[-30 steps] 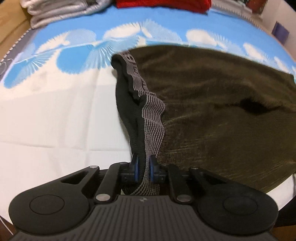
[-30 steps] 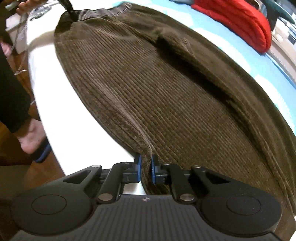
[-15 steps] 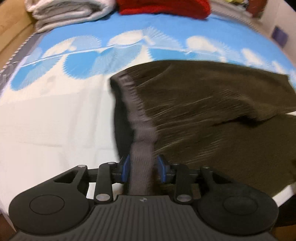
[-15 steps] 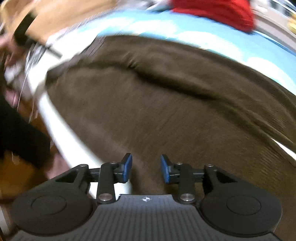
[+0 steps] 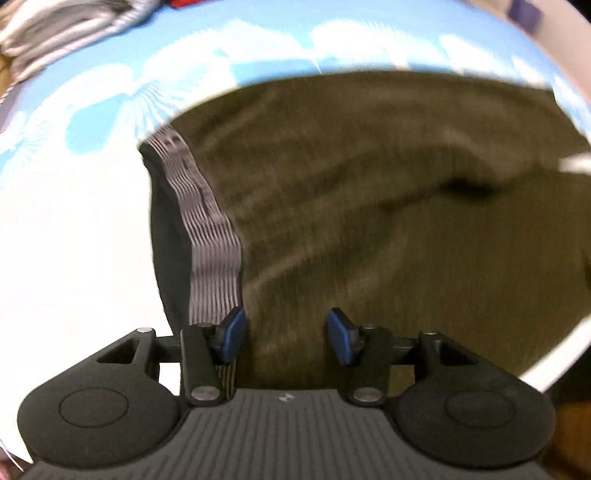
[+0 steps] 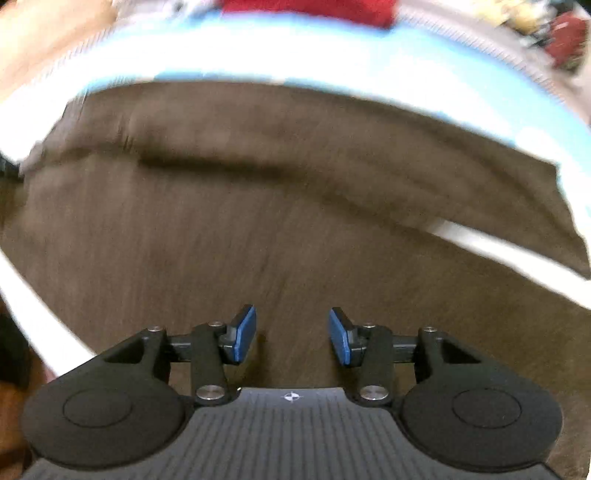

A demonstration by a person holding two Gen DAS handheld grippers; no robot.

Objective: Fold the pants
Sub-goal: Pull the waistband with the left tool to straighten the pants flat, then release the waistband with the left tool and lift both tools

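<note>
Left gripper (image 5: 284, 336), black frame with blue pads: jaws spread wide, nothing clamped between them. The left blue pad (image 5: 232, 334) sits just beside the near end of the grey ribbed elastic waistband (image 5: 210, 243); whether it touches the band cannot be told through the blur. Below and between the jaws lies the dark brown corduroy pants (image 5: 369, 206), spread flat on the bed.

Right gripper (image 6: 291, 336), same black frame and blue pads: jaws likewise wide apart and holding nothing, hovering over the brown corduroy cloth (image 6: 258, 240). Contact with the fabric cannot be judged.

Pants, position: laid across the near part of the bed, waistband at the left in the left wrist view with its black inner lining (image 5: 170, 236) turned outward, one leg lying over the other with a dark crease (image 5: 465, 188) between them. In the right wrist view a strip of white sheet (image 6: 498, 251) shows between the two legs at the right.

Bed cover, blue and white with fan pattern (image 5: 110, 122): extends beyond the pants.

Folded grey and white fabric pile (image 5: 62, 33): far left corner.

Red cloth (image 6: 306, 9): far edge, heavily blurred.
</note>
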